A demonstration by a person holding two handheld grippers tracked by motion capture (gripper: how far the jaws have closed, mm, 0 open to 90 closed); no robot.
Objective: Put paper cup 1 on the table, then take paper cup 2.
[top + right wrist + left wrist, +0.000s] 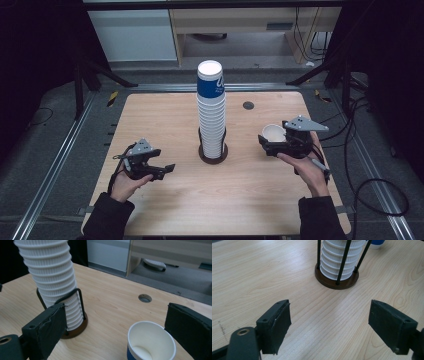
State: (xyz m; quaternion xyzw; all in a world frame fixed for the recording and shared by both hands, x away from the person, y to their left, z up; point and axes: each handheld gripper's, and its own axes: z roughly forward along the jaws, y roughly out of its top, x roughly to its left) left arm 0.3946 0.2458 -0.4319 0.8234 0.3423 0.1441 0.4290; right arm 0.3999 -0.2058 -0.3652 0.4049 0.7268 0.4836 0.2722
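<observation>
A wooden table [165,115] carries a tall stack [211,117] of ribbed white paper cups, topped by a blue-banded cup and standing upright in a dark round holder [213,152] with thin black uprights near the table's middle. The left gripper [161,170], held in the person's left hand [125,186], hovers low over the table's left part, well apart from the stack and pointing toward it; in the left gripper view its two black fingers [277,326] stand wide apart with bare wood between them, and the holder's base [337,281] lies ahead. The right gripper [265,144], held in the right hand [307,170], is to the right of the stack. A single cup [273,133], white inside with a blue band outside, stands upright just beside that gripper's tip. In the right gripper view the cup [150,343] lies low between the parted fingers [47,331], close to the right-hand one; whether that finger touches the rim cannot be told, and the left-hand finger is clear of it, so the fingers are open and not clamped on the cup. A small round hole [248,105] marks the table beyond the cup.
</observation>
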